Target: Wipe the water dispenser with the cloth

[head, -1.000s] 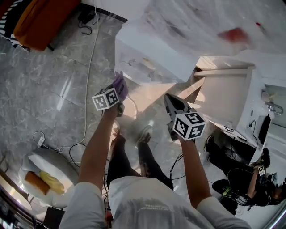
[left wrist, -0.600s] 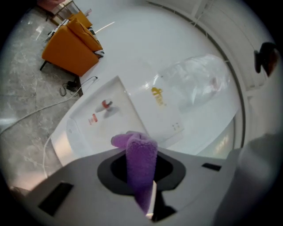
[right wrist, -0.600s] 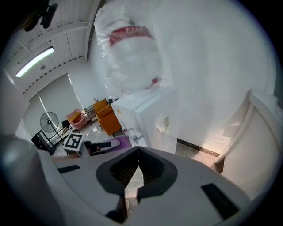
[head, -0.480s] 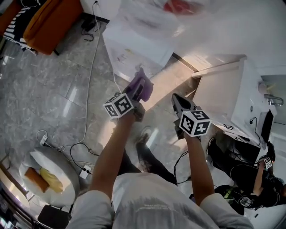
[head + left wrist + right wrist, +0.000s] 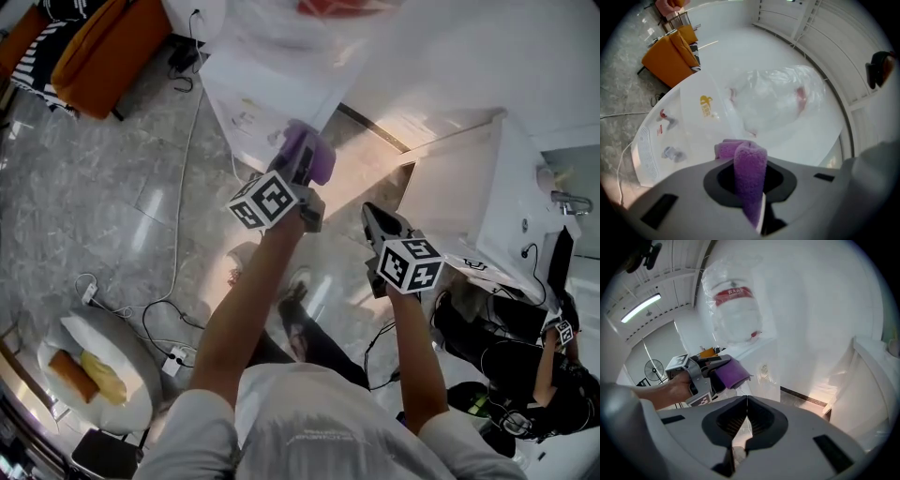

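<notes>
Pinching the purple cloth (image 5: pixel 310 153) in tightly closed jaws near the far water dispenser (image 5: pixel 267 89), the left gripper (image 5: pixel 298 174) is probably risking losing that narrow fold under hard rubbing, while the right gripper (image 5: pixel 373 216), jaws pressed together and empty, is idling to its right

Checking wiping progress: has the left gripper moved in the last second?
Yes. The left gripper, shut on the purple cloth, has moved forward, closer to the white water dispenser's lower edge.

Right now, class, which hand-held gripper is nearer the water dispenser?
Left. The left hand-held gripper, clamping the cloth, is close up to the dispenser; the right hand-held gripper, shut and empty, hangs farther back from it.
</notes>
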The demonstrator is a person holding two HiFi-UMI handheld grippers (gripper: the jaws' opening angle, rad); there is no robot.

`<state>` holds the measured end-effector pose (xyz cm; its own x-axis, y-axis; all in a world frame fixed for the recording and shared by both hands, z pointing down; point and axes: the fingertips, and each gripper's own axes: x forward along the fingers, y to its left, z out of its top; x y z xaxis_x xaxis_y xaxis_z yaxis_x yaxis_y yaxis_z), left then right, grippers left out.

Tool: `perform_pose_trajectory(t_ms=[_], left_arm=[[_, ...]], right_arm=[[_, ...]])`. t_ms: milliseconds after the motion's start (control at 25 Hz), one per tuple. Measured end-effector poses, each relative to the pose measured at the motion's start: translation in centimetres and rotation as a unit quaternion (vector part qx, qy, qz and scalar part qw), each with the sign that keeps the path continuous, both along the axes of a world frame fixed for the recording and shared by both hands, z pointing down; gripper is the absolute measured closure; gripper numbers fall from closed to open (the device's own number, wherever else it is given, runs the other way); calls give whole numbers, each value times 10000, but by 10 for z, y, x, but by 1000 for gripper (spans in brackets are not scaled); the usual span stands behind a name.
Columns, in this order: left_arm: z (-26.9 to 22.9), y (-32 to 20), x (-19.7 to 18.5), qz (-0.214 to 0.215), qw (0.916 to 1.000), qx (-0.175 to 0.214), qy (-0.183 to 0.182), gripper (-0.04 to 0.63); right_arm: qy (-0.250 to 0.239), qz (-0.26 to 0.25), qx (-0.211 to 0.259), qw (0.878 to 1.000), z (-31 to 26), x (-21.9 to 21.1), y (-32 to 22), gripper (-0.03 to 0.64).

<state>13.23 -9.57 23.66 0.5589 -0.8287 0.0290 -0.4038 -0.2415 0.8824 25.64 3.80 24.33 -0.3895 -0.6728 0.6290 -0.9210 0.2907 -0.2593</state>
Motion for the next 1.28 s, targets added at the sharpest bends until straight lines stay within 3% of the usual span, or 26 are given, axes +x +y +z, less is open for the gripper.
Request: perform_pose_trajectory(t_ms=[200, 360, 480, 640, 1040, 1160, 1280], left_arm=[[10, -10, 9, -398, 9992, 43, -74, 535], [58, -8, 11, -664, 9954, -633, 270, 535], [80, -10, 10, -755, 9938, -735, 355, 535], [138, -11, 8, -859, 9847, -1405, 561, 535], [254, -24, -6, -361, 9773, -2072, 264, 535], [269, -21, -1, 61, 9758, -2180, 129, 535], [269, -10, -4, 522, 9731, -2233, -232, 535]], right_arm=[[23, 39, -91, 9999, 11, 16, 1, 601], [47, 39, -219, 9997, 23, 25, 3, 601], [58, 6, -253, 9997, 31, 29, -1, 601], [90, 35, -341, 9994, 46, 34, -3, 601], [89, 133, -380, 9991, 76, 30, -17, 601], [112, 230, -463, 9986, 86, 29, -17, 601], [94, 285, -478, 9984, 85, 21, -16, 601]])
